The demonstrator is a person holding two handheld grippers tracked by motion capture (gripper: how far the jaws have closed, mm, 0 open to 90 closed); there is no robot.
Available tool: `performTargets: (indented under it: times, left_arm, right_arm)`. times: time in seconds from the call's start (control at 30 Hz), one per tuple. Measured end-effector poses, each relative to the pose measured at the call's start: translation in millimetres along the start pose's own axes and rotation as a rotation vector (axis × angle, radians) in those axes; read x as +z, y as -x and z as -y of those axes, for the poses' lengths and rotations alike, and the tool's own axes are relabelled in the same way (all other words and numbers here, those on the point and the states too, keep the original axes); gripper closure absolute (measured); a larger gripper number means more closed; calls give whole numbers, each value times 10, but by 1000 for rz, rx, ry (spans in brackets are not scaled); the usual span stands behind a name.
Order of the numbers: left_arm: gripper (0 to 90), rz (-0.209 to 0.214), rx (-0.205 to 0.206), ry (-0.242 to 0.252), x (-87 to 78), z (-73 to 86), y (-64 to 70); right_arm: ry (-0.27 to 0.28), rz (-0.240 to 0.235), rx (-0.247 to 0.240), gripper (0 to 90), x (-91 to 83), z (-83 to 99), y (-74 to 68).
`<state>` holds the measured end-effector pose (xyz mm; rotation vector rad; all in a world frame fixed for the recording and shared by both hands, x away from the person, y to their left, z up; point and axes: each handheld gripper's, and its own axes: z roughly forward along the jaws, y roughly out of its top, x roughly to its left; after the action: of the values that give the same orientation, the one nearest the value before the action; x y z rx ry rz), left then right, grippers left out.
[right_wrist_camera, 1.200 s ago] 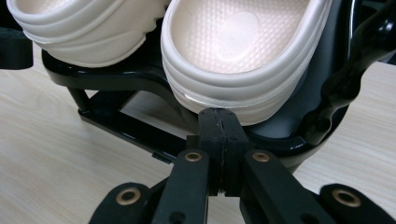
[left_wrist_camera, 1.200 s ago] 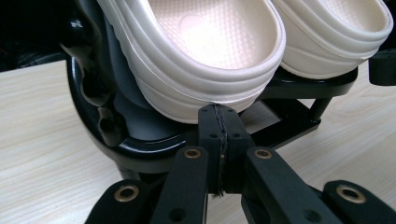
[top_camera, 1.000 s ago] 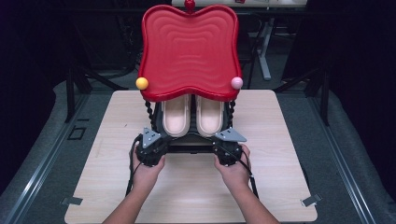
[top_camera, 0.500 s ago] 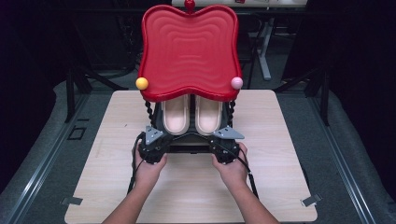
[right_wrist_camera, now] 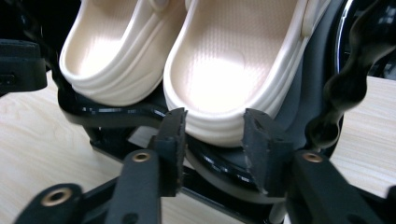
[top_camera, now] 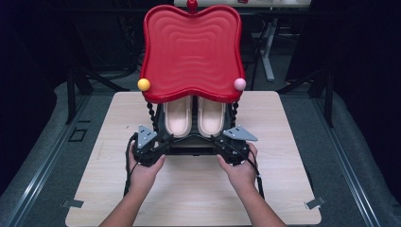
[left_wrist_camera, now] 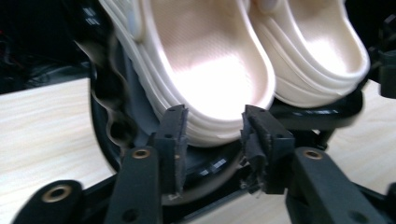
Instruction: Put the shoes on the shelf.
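Both grippers, left gripper (top_camera: 158,144) and right gripper (top_camera: 222,143), fingers spread wide, flank the heels of two cream foam clogs (top_camera: 195,116) on a glossy black rack (top_camera: 189,146) mid-bench (top_camera: 198,189); no readable writing.

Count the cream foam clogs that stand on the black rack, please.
2. The left cream foam clog and the right cream foam clog stand side by side on the black rack, under the red wavy plastic top, which may hide more.

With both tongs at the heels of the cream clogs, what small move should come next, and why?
Probably ease both forward a little, then close. The left tongs and right tongs are open, each with its jaws on either side of a clog's heel: left clog, right clog. Neither heel looks gripped yet.
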<state>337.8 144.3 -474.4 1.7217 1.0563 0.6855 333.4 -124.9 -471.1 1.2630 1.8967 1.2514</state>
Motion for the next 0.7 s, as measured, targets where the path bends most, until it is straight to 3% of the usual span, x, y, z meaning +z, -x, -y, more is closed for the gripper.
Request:
performTargets:
  times: [0.2, 0.33, 0.6, 0.7]
  left_arm:
    - [526, -19, -8, 5, 83, -64, -21]
    - [509, -21, -36, 5, 149, -77, -44]
    - [504, -13, -55, -5, 257, -82, -59]
    - [501, -19, -57, -6, 273, -81, -50]
  right_arm:
    - [31, 14, 29, 550, 37, -72, 8]
    - [17, 31, 32, 536, 86, -95, 23]
    - [6, 32, 71, 506, 147, -111, 48]
    - [28, 45, 76, 510, 136, -122, 52]
